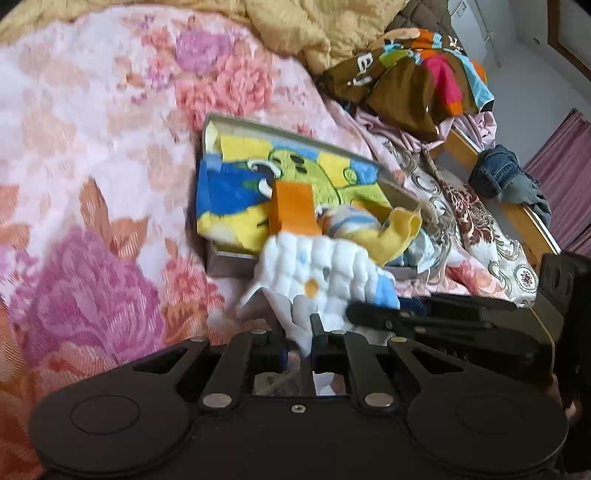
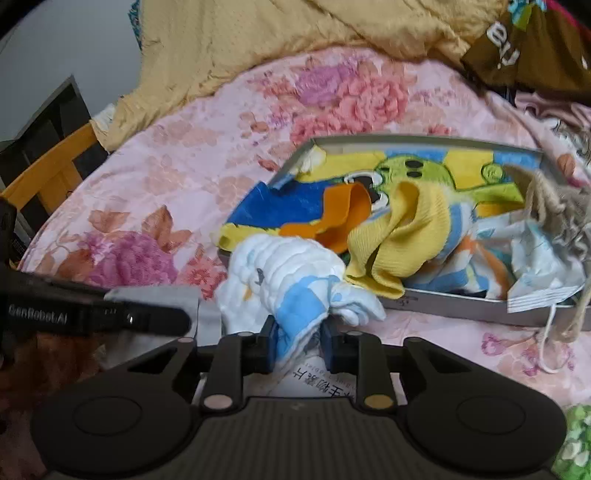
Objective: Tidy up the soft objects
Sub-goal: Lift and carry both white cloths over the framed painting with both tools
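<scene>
Nearest the lens in each wrist view is a black two-finger gripper, and both are clenched on the same white quilted cloth [image 1: 332,273] with pale blue patches. Left gripper [image 1: 308,332]: its jaws stand almost together, pinching a thin white corner of the cloth, which bunches up just beyond the fingertips. Right gripper [image 2: 297,343]: its blue-padded jaws press on a blue-and-white fold of the same cloth [image 2: 291,280] (the other gripper's black finger enters this view from the left edge, its tip at the cloth's left end). Lifted between the two grips, the cloth hangs just in front of the near rim of a shallow grey box [image 2: 443,308] that lies on a pink floral bedspread [image 1: 92,166]. Inside the box, from left to right, lie a blue, yellow and green cartoon towel [image 2: 413,173], an orange cloth [image 2: 343,214] curled on top of it, a ribbed yellow cloth [image 2: 391,240] folded over the middle, and a pale printed fabric [image 2: 543,258] spilling over the right part of the near rim. Beige yarn [image 2: 546,199] trails over the box's right corner. Behind the bedspread lies a mustard-yellow blanket [image 2: 295,33]; to its right sits a brown multicoloured bundle [image 1: 417,77].
</scene>
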Demonstrator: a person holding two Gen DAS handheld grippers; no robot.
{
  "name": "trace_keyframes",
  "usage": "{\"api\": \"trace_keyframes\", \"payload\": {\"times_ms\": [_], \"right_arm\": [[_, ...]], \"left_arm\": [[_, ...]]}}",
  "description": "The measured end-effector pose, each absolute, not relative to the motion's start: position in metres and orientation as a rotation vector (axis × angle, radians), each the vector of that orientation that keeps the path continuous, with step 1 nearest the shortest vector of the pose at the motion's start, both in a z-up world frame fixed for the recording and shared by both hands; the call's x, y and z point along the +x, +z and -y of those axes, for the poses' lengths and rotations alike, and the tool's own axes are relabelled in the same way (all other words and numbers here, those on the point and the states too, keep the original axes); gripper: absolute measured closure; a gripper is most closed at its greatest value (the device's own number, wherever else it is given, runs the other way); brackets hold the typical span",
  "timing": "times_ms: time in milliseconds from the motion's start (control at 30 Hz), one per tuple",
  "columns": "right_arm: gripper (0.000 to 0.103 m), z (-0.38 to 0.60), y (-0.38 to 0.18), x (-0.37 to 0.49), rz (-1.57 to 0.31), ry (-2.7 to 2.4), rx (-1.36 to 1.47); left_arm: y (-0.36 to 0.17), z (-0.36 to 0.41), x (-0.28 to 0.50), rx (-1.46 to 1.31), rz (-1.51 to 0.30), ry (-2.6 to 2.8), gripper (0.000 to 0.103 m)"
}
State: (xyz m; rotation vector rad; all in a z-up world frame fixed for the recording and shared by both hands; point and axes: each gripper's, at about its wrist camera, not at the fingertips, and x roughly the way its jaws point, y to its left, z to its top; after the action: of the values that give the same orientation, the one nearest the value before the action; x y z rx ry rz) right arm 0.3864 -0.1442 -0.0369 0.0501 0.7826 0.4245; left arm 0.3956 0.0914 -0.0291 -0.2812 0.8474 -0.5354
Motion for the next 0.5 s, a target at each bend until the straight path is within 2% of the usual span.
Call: {"api": "trace_keyframes", "payload": {"times_ms": [500], "right_arm": [[0.089,0.162,-0.01,0.337,-0.628,0.381,-0.085]], "left_arm": [[0.0,-0.089,0.371,-0.345,-0.731,-0.425,0.093]]}}
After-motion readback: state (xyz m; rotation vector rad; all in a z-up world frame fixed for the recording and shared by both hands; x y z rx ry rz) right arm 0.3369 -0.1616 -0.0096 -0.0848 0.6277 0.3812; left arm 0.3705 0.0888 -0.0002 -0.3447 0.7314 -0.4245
